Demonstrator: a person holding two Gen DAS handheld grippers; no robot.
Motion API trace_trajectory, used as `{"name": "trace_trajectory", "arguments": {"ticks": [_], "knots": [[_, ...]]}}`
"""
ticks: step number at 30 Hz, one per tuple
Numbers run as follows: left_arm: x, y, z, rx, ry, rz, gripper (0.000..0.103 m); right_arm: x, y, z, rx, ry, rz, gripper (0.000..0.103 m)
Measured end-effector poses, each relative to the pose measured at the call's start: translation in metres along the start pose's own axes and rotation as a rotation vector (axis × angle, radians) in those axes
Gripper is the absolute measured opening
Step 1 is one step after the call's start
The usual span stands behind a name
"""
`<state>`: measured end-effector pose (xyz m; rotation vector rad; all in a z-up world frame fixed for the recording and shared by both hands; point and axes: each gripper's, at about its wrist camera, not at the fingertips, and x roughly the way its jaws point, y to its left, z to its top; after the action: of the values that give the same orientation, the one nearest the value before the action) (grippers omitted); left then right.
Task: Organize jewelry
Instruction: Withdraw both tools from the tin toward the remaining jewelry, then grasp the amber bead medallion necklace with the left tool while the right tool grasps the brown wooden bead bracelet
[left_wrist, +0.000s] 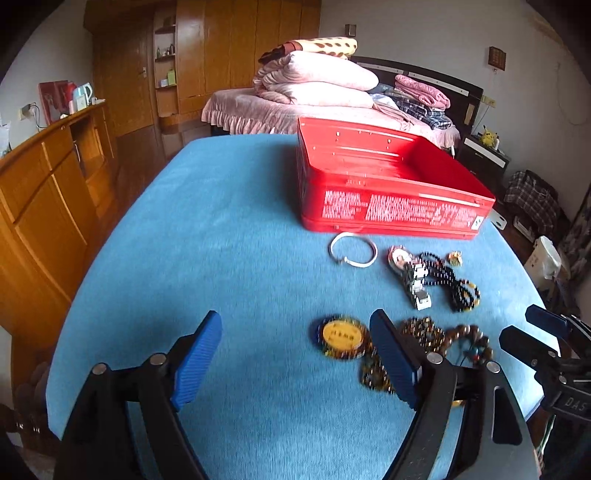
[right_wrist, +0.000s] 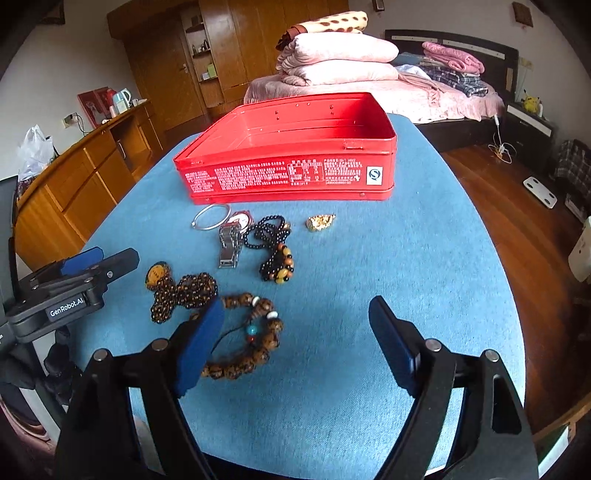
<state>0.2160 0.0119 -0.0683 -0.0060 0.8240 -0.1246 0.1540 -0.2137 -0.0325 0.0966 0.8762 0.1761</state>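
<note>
An open red tin box (left_wrist: 388, 206) (right_wrist: 295, 177) stands on the blue table. In front of it lie a silver bangle (left_wrist: 352, 253) (right_wrist: 211, 217), a metal watch (left_wrist: 410, 275) (right_wrist: 232, 240), black bead strands (left_wrist: 450, 284) (right_wrist: 273, 243), a small gold piece (left_wrist: 455, 258) (right_wrist: 320, 222), a yellow pendant on dark beads (left_wrist: 341, 336) (right_wrist: 184, 291) and a brown bead bracelet (left_wrist: 476, 343) (right_wrist: 255, 332). My left gripper (left_wrist: 295, 354) is open and empty, low beside the pendant. My right gripper (right_wrist: 295, 343) is open and empty, its left finger over the brown bracelet.
A blue cloth (left_wrist: 221, 258) covers the table. A wooden cabinet (left_wrist: 48, 206) stands to the left, and a bed with pink bedding (left_wrist: 295, 99) lies beyond the table. Wooden floor (right_wrist: 509, 206) lies to the right.
</note>
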Motion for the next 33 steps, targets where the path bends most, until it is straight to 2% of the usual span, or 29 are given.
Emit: {"name": "trace_trajectory", "arguments": {"ticks": [5,14,23,33], "knots": [[0.000,-0.002,-0.015,0.006,0.019,0.002,0.081,0.000,0.005,-0.010,-0.011,0.017,0.020,0.073],[-0.001,-0.001,-0.026,0.008,0.033,-0.001,0.081,0.011,0.015,-0.016,-0.032,0.071,0.058,0.051],[0.003,0.001,-0.026,0.004,0.038,0.005,0.081,0.015,0.016,-0.014,-0.028,0.081,0.040,0.044],[0.005,0.002,-0.024,0.000,0.043,-0.010,0.081,0.025,0.025,-0.008,-0.078,0.088,-0.009,0.028]]}}
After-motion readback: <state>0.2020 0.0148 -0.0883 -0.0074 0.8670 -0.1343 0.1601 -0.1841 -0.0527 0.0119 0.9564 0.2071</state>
